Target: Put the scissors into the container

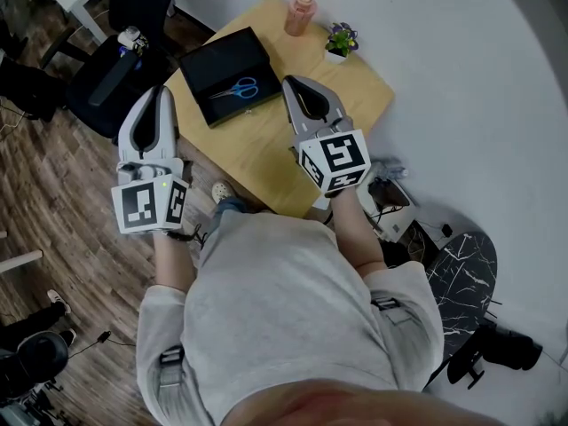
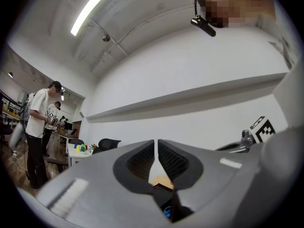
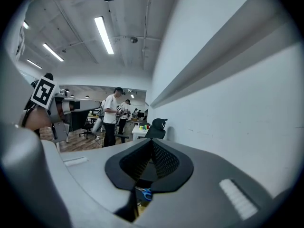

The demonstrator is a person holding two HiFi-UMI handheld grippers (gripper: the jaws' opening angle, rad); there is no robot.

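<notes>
- Scissors (image 1: pixel 238 88): blue-handled, lying flat inside the container (image 1: pixel 253 56), a black open tray on the desk (image 1: pixel 362 89). Judgement: the placement step reads as complete.
- Left tool (image 1: pixel 162 90): clenched, with the jaws drawn to a thin slit and nothing between them. It is held in the air left of the container, apart from its rim.
- Right tool (image 1: pixel 290 81): clenched and empty. Its tip is just beside the container's right edge, raised above the desk.
- Both tools flank the container and point past it toward the wall. Judgement: this is a stand-off posture, since neither tool carries a load and both are kept clear of the tray contents.
- Cup (image 1: pixel 300 14) and plant (image 1: pixel 340 41): beyond the container on its far right side, apart from it. No interference is expected.
- Judgement: no further handling of the scissors appears necessary.
</notes>
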